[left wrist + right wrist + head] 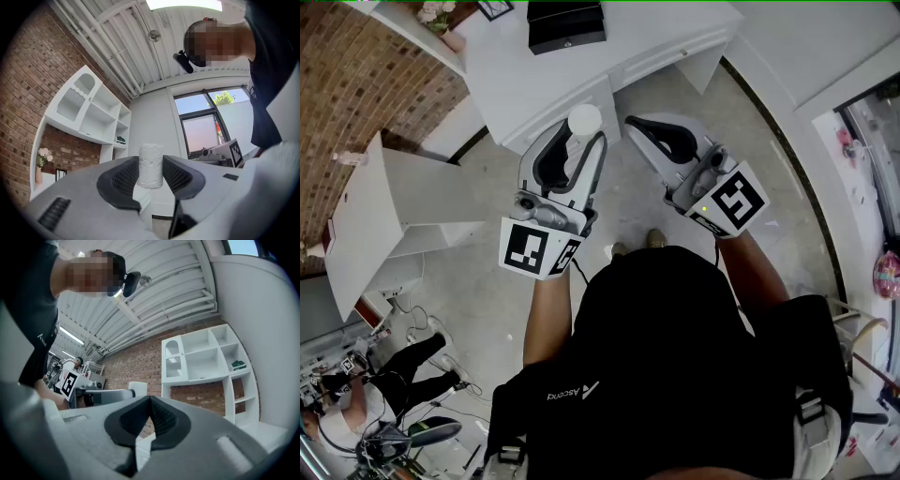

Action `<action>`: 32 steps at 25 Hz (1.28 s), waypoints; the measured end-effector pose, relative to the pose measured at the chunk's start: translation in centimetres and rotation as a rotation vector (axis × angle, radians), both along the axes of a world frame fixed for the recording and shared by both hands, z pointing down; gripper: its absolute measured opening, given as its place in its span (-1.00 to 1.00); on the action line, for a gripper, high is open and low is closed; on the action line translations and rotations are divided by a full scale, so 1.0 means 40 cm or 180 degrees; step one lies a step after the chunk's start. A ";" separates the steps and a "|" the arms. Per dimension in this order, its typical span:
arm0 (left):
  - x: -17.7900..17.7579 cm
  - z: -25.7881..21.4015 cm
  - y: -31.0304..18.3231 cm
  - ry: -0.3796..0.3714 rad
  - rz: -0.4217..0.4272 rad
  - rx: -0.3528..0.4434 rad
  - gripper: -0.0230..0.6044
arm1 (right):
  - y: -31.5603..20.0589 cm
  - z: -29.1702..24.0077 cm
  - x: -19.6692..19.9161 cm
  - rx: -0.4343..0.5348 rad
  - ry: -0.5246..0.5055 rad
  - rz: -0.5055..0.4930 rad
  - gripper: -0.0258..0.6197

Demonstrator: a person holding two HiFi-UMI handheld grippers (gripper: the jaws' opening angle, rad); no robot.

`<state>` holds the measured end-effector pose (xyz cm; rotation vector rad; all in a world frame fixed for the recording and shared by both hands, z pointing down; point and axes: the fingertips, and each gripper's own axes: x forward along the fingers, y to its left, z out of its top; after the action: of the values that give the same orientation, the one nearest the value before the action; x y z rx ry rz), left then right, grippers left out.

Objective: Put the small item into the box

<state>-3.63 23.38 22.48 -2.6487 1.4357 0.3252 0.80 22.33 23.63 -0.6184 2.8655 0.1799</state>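
The small white cylindrical roll [151,165] sits clamped between the dark ribbed pads [123,180] of the left gripper [574,142]; its long axis stands upright, crossways to the jaws, top end poking above them; the right gripper [149,405] is closed on nothing; the black rectangular box [567,26] lies straight ahead on the white desk [511,80], nearer the left gripper

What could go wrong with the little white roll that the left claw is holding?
1. The left gripper pinches the white roll right at its tips, with the roll's top poking out past them. It might slip and drop to the floor.
2. The black box sits far back on the desk. A hasty reach could knock the roll against the desk edge.
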 end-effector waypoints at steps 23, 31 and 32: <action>0.070 0.014 -0.133 -0.0088 -0.0312 0.0011 -0.42 | -0.126 0.022 0.127 -0.0065 -0.0053 -0.0181 -0.92; 0.060 0.009 -0.198 -0.0145 -0.0438 0.0010 -0.42 | -0.193 0.031 0.147 -0.0063 -0.0065 -0.0231 -0.92; 0.056 0.007 -0.207 -0.0150 -0.0442 0.0012 -0.42 | -0.201 0.032 0.145 -0.0061 -0.0064 -0.0231 -0.92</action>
<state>-1.41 15.10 22.78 -2.5190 1.5917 0.2500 6.61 14.29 24.91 -0.5159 2.8678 0.1345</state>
